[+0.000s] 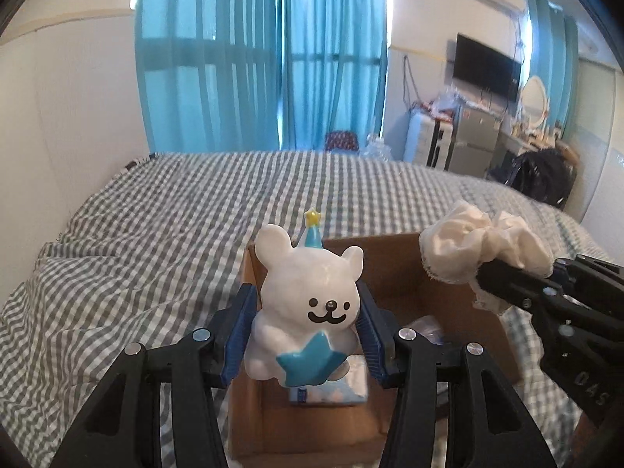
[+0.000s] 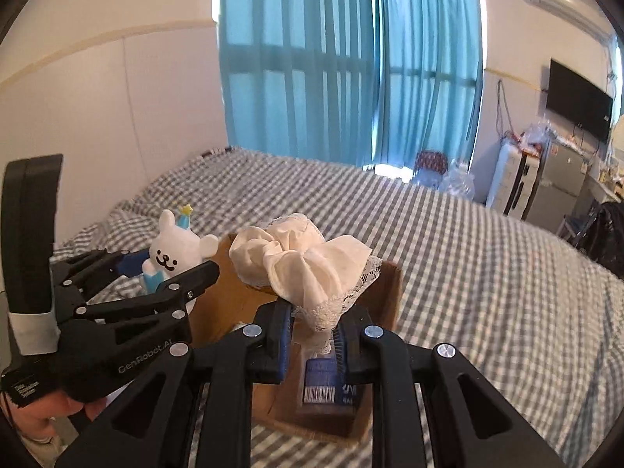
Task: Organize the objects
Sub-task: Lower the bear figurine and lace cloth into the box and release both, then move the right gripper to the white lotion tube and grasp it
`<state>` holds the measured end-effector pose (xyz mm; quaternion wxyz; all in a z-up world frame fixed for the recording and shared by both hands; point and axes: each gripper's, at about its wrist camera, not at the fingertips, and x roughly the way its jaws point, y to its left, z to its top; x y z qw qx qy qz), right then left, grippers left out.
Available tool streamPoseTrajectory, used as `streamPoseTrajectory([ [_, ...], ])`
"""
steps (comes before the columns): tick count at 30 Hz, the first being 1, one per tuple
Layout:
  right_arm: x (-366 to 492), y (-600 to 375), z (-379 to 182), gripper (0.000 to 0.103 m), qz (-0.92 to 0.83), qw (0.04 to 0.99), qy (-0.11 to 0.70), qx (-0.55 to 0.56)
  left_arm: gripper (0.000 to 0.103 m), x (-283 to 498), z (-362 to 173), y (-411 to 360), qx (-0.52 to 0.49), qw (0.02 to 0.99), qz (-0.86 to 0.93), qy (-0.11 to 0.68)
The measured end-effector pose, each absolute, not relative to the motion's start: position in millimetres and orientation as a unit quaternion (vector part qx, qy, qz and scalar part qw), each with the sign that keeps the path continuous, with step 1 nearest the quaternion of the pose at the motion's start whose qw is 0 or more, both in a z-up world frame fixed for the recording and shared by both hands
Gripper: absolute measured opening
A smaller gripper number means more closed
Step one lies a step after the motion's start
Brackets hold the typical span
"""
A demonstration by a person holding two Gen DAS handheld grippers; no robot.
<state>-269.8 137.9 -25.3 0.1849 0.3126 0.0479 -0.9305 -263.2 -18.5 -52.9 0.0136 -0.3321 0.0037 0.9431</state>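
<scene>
My left gripper (image 1: 308, 323) is shut on a white bear figurine (image 1: 308, 292) with a blue star and party hat, held over the left part of an open cardboard box (image 1: 394, 269). My right gripper (image 2: 312, 331) is shut on a cream lace-trimmed scrunchie (image 2: 304, 261), held over the same box (image 2: 390, 296). The right gripper with the scrunchie (image 1: 483, 241) shows at the right of the left wrist view. The bear (image 2: 175, 253) and left gripper (image 2: 171, 269) show at the left of the right wrist view. A blue barcoded packet (image 2: 323, 382) lies inside the box.
The box sits on a bed with a grey-and-white checked cover (image 1: 156, 234). A small blue-and-white packet (image 1: 331, 390) and clear plastic (image 1: 425, 327) lie in the box. Blue curtains (image 1: 253, 58) hang behind; a TV (image 1: 483, 66), fridge and cluttered furniture stand at the far right.
</scene>
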Motion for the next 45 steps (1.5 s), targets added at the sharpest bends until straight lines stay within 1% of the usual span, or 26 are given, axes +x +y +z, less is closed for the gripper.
streamPoseTrajectory([
  [7, -307, 139, -79, 0.017, -0.915, 0.181, 0.055, 0.355, 0.051, -285, -91, -17, -0.362, 0.009, 0.932, 0.014],
  [10, -309, 140, -88, 0.018, -0.912, 0.188, 0.053, 0.360, 0.051, -287, -99, -18, -0.371, 0.012, 0.929, 0.011],
  [11, -310, 140, -89, 0.020, -0.912, 0.188, 0.052, 0.362, 0.051, -287, -98, -18, -0.370, 0.012, 0.929, 0.014],
  [14, -306, 144, -87, 0.021, -0.912, 0.195, 0.039, 0.360, 0.051, -284, -95, -14, -0.371, 0.017, 0.928, 0.022],
  [15, -304, 145, -85, 0.025, -0.912, 0.197, 0.035, 0.358, 0.051, -282, -92, -12, -0.369, 0.018, 0.929, 0.022],
  [16, -301, 146, -81, 0.032, -0.913, 0.197, 0.029, 0.355, 0.052, -279, -88, -12, -0.369, 0.022, 0.929, 0.017],
  [17, -298, 147, -75, 0.035, -0.916, 0.195, 0.026, 0.351, 0.052, -276, -83, -11, -0.368, 0.027, 0.929, 0.013],
  [18, -296, 148, -70, 0.042, -0.918, 0.193, 0.025, 0.346, 0.052, -273, -78, -10, -0.365, 0.029, 0.930, 0.011],
  [19, -291, 150, -63, 0.048, -0.921, 0.190, 0.023, 0.338, 0.055, -267, -71, -9, -0.358, 0.030, 0.933, 0.013],
  [20, -288, 151, -57, 0.050, -0.924, 0.188, 0.022, 0.333, 0.061, -263, -65, -8, -0.353, 0.027, 0.935, 0.017],
  [21, -282, 153, -49, 0.053, -0.927, 0.187, 0.022, 0.326, 0.065, -257, -58, -7, -0.346, 0.023, 0.938, 0.020],
  [22, -276, 155, -40, 0.055, -0.930, 0.184, 0.023, 0.318, 0.072, -249, -48, -6, -0.334, 0.018, 0.942, 0.023],
  [23, -271, 157, -33, 0.056, -0.932, 0.182, 0.023, 0.313, 0.076, -242, -41, -5, -0.327, 0.017, 0.945, 0.023],
  [24, -263, 160, -23, 0.059, -0.935, 0.177, 0.024, 0.307, 0.077, -234, -33, -5, -0.319, 0.018, 0.947, 0.022],
  [27, -241, 168, 5, 0.062, -0.942, 0.169, 0.026, 0.288, 0.084, -210, -11, -2, -0.300, 0.017, 0.953, 0.024],
  [29, -223, 172, 21, 0.064, -0.946, 0.162, 0.031, 0.278, 0.094, -190, 4, 0, -0.285, 0.014, 0.958, 0.033],
  [30, -212, 175, 30, 0.066, -0.949, 0.156, 0.035, 0.272, 0.097, -181, 11, 0, -0.276, 0.013, 0.960, 0.037],
  [34, -173, 188, 57, 0.071, -0.956, 0.143, 0.043, 0.251, 0.099, -142, 30, 0, -0.253, 0.013, 0.966, 0.043],
  [38, -138, 199, 67, 0.074, -0.959, 0.135, 0.049, 0.243, 0.100, -114, 33, -3, -0.252, 0.011, 0.967, 0.039],
  [41, -116, 205, 66, 0.075, -0.959, 0.136, 0.055, 0.241, 0.100, -96, 27, -2, -0.254, 0.007, 0.967, 0.036],
  [45, -95, 208, 51, 0.076, -0.957, 0.140, 0.062, 0.248, 0.100, -80, 10, -5, -0.271, 0.001, 0.962, 0.023],
])
